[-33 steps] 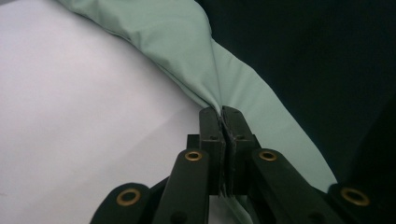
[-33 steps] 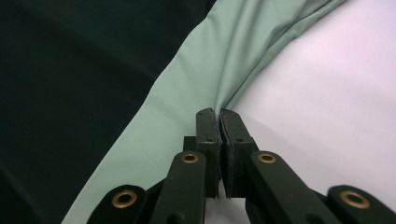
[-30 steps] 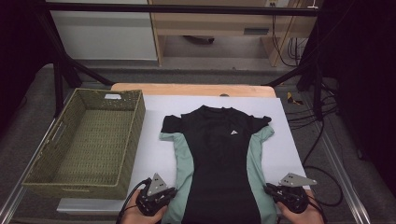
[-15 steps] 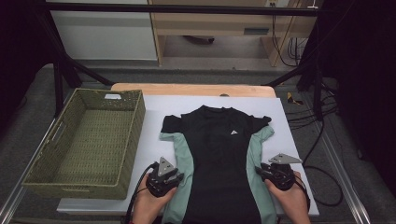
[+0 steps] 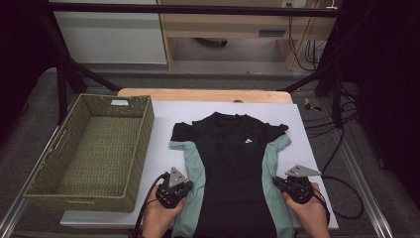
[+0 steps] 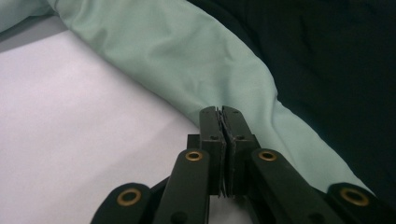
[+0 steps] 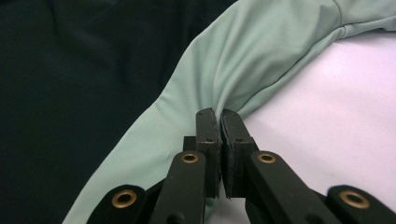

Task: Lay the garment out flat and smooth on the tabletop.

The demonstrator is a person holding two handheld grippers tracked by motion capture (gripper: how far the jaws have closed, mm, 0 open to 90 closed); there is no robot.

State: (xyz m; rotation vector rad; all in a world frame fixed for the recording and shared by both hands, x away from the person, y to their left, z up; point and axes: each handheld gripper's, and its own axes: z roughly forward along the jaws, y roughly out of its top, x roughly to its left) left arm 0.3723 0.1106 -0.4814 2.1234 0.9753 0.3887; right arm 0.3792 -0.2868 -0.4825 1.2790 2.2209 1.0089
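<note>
Now both grippers, left gripper and right gripper, having just closed, are pinching the shirt's mint side edges, its length running away from the person.

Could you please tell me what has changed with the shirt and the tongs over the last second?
Both tongs moved inward from the table's near edge and closed: the left tongs and right tongs now pinch the shirt's mint side edges. Shirt and basket stayed put.

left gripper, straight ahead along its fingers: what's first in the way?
The shirt. The left gripper has just closed right at the mint side panel's edge; whether cloth is pinched is unclear. Pushing on, it would likely plough into the mint fabric, then the black front behind it.
</note>
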